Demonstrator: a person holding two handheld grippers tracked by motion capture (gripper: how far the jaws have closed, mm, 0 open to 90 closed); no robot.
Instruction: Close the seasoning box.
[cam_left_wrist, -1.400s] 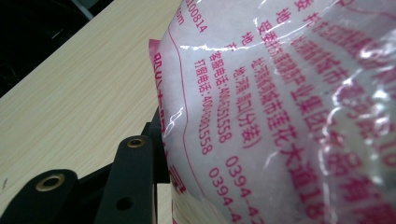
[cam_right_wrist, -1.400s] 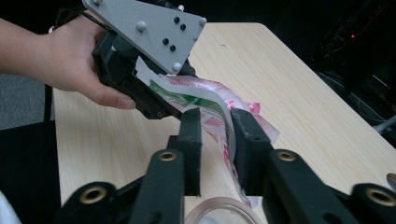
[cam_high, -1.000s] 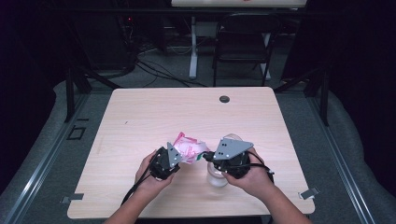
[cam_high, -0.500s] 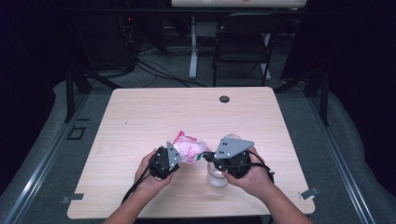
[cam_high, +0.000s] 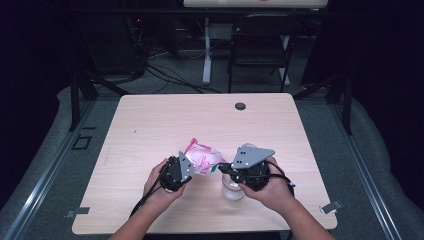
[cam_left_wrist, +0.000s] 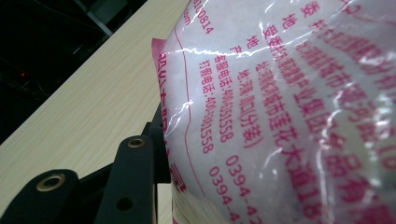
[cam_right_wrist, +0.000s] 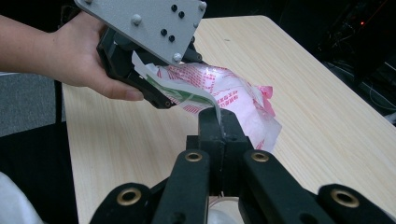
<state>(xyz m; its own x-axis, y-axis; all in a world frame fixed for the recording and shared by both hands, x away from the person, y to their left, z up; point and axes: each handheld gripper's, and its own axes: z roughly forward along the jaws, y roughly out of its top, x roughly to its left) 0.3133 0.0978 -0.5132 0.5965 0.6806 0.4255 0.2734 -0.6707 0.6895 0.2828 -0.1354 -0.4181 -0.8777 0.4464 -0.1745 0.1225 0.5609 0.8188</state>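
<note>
A pink-printed plastic bag (cam_high: 202, 157) hangs just above the table (cam_high: 150, 125), stretched between the two tools near the person's edge. The right gripper (cam_right_wrist: 218, 116) has its jaws pressed together on one strip of the bag's top edge, and the left gripper (cam_high: 182, 167) is clamped on the opposite side, the film bulging past its jaw in the left gripper view. Gripping it from both sides looks meant to pull the seal apart. A clear jar (cam_high: 233, 189) stands directly under the right hand (cam_high: 272, 192), probably to catch the contents.
</note>
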